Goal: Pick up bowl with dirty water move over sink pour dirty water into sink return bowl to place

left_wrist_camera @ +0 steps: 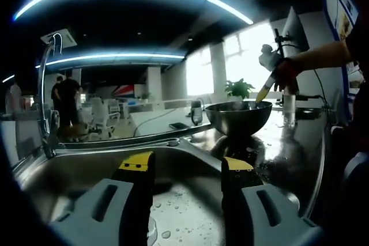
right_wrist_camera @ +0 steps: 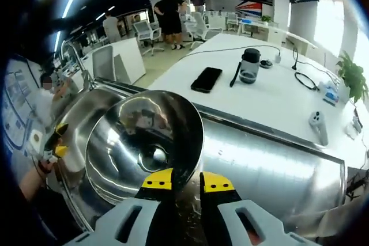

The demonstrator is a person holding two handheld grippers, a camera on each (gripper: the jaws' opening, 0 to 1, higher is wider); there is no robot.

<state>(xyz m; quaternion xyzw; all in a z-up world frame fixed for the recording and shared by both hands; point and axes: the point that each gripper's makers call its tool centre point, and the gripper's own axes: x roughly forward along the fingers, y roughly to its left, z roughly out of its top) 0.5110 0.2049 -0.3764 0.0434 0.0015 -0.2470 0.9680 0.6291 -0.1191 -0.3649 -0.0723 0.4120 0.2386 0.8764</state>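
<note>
the right tool point(right_wrist_camera: 185, 181) pinches the steel bowl point(right_wrist_camera: 144, 142) rim by the sink point(right_wrist_camera: 92, 105); the left tool point(left_wrist_camera: 187, 162) gapes empty.

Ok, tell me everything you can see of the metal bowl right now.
The bowl is round, shiny steel, thin-walled and mirror-bright inside. In the right gripper view the right gripper pinches its near rim with jaws almost together, and the bowl looks tipped toward the sink at the counter edge. I cannot see any water in it. In the left gripper view the bowl sits beyond the sink on the wet counter, with the right gripper's yellow tip at its rim.
</note>
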